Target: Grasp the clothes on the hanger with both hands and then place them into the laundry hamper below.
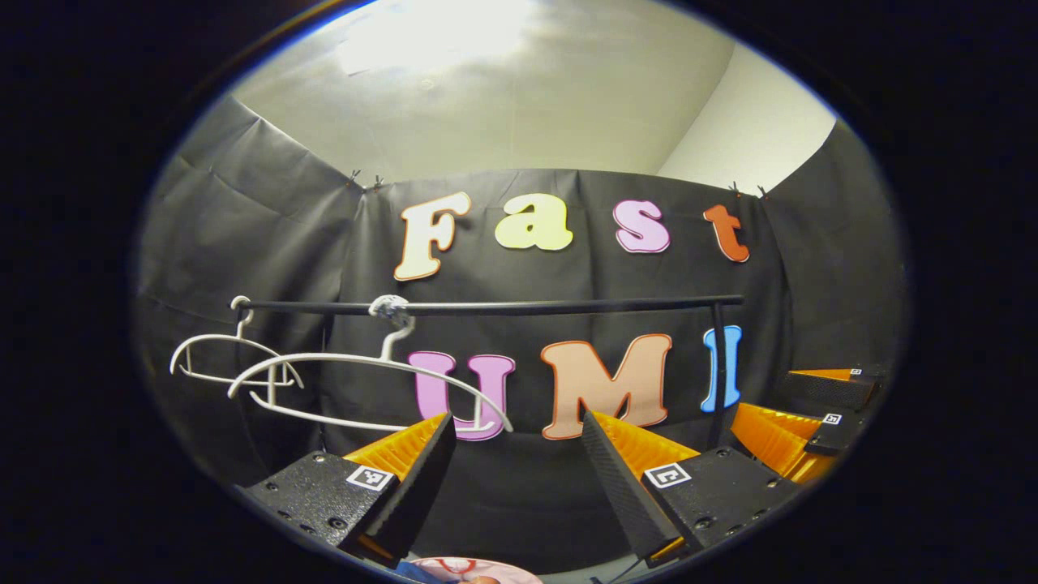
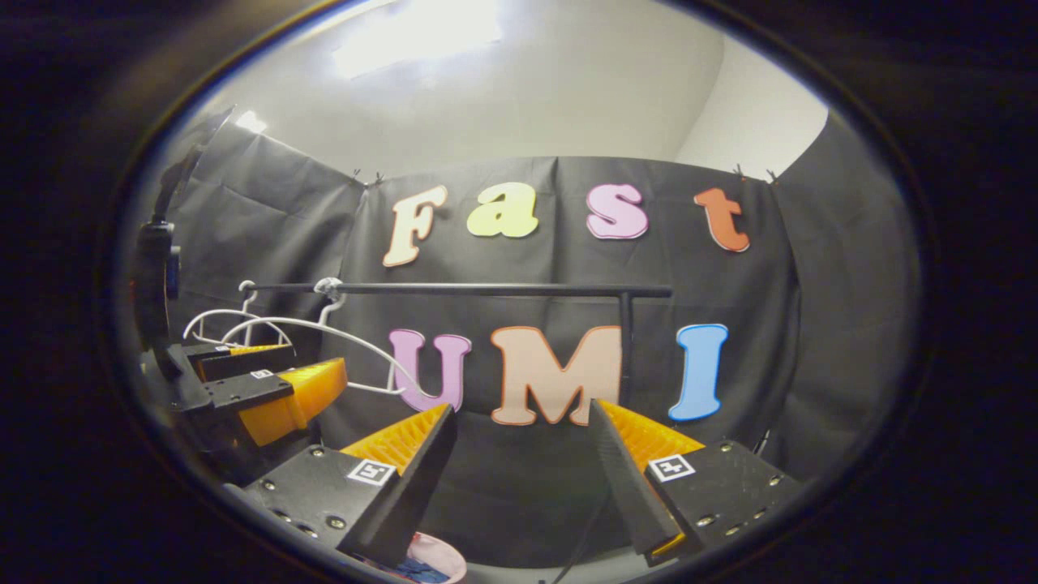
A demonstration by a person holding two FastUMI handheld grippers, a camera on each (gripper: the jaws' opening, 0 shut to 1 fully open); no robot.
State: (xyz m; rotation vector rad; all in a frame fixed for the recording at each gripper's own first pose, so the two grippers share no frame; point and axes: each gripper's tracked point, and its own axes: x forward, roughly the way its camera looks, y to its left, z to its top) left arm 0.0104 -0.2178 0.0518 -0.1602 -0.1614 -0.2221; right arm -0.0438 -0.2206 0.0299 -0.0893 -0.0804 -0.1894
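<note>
While the left gripper [image 1: 515,454] stands with its fingers wide apart and nothing between them, the right gripper [image 2: 519,450] is spread just as wide and equally empty. Two bare white hangers [image 1: 357,381] hang at the left end of a black rail [image 1: 503,307] before the black cloth wall. Pink clothing [image 1: 470,570] lies low at the bottom edge, beneath both grippers, which point level toward the rail.
</note>
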